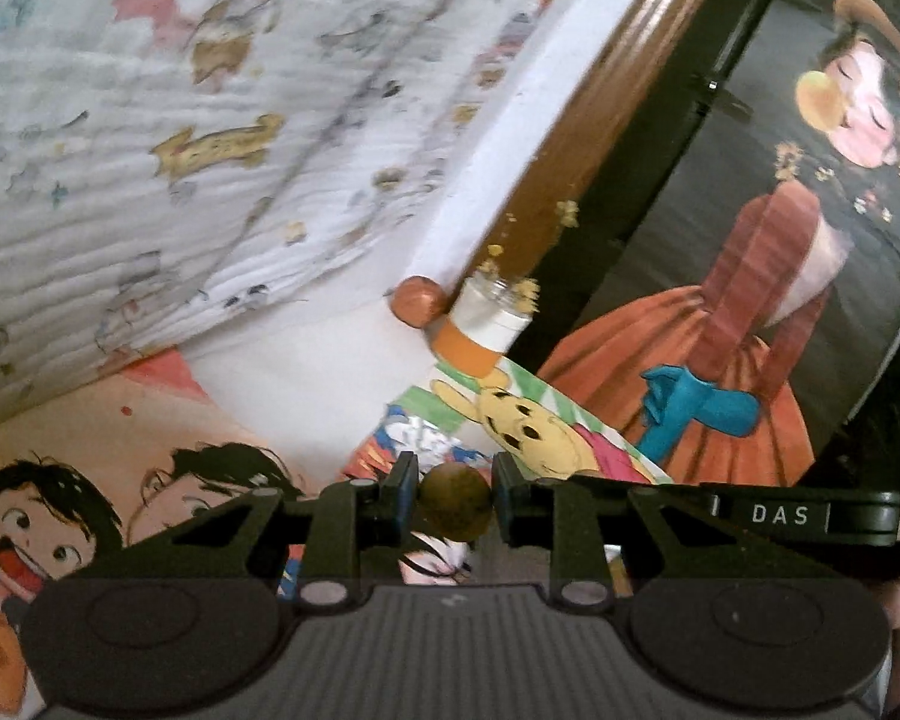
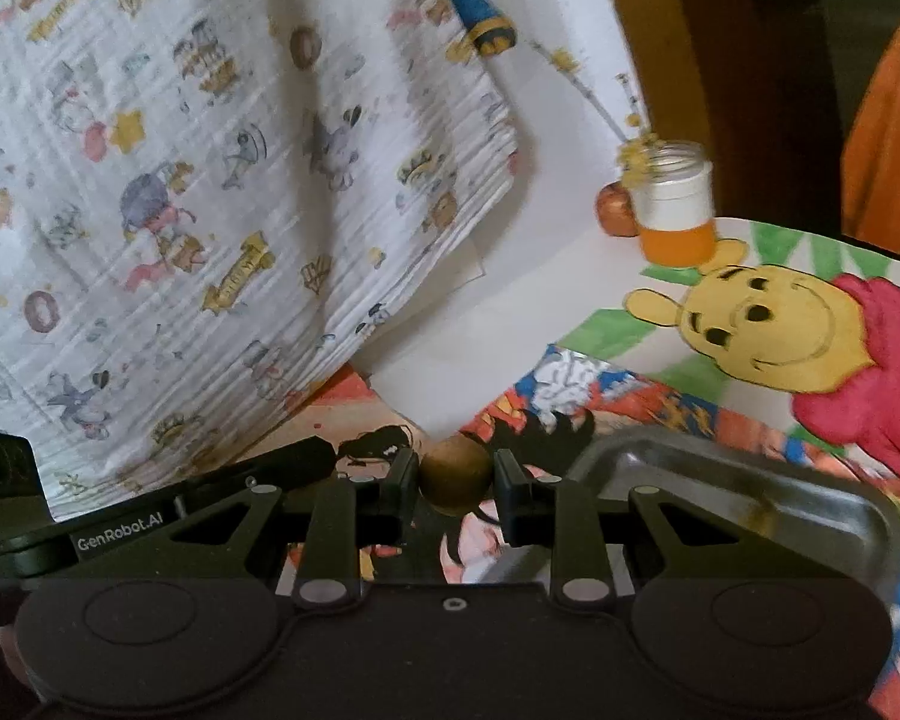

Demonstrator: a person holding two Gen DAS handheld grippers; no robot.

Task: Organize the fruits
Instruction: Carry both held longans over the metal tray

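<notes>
Over cartoon drawings, left gripper (image 1: 455,504) and right gripper (image 2: 456,483) each clamp a brown fruit (image 1: 455,509).

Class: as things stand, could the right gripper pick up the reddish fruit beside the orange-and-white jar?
Probably not yet. The right gripper is shut on a brown fruit, so its jaws are full. The reddish fruit sits uncovered but tight against the jar.
</notes>
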